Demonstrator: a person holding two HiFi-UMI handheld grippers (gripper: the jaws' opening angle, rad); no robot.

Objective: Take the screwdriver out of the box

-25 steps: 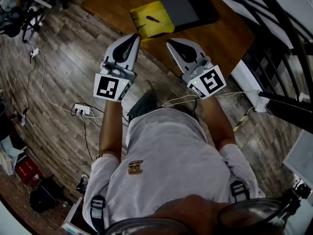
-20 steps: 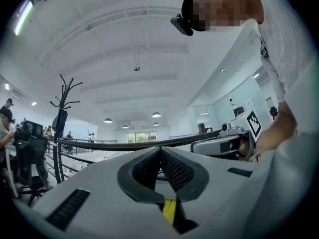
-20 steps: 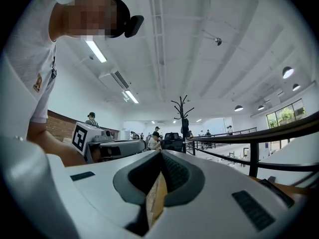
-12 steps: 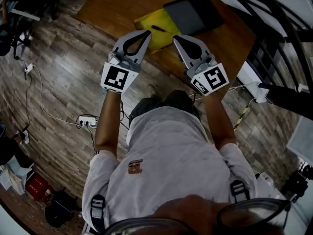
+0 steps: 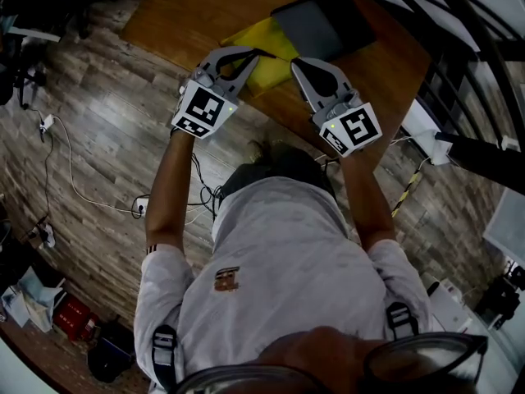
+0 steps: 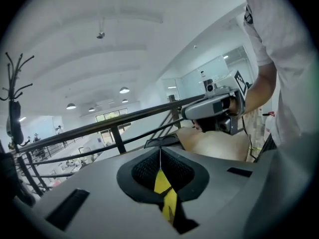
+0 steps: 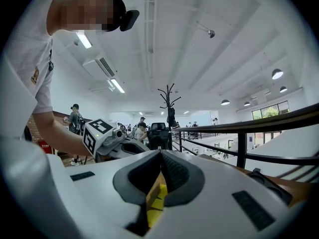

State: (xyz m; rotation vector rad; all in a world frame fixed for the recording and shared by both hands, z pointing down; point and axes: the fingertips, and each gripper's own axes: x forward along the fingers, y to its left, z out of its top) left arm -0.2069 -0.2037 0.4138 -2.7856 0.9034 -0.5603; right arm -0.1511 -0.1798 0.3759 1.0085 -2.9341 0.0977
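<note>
An open box lies on the wooden table (image 5: 205, 6), with a yellow tray (image 5: 271, 43) and a dark lid (image 5: 324, 19) behind it. The screwdriver (image 5: 262, 53) shows only as a thin dark line on the yellow tray. Right at that line sits the tip of my left gripper (image 5: 248, 53), shut with nothing in it; I cannot tell whether it touches. My right gripper (image 5: 297, 62) is also shut and empty at the tray's near right corner. Yellow shows below the shut jaws in the left gripper view (image 6: 160, 151) and the right gripper view (image 7: 160, 153).
The table's near edge runs just under both grippers. A dark railing (image 5: 459, 56) stands right of the table. Cables and a power strip (image 5: 141, 208) lie on the plank floor at the left. A coat stand (image 7: 169, 103) and several people are far off.
Both grippers have moved up the picture from over the floor edge onto the table, toward the yellow tray. The left one has rolled and dipped, ending at the screwdriver.
</note>
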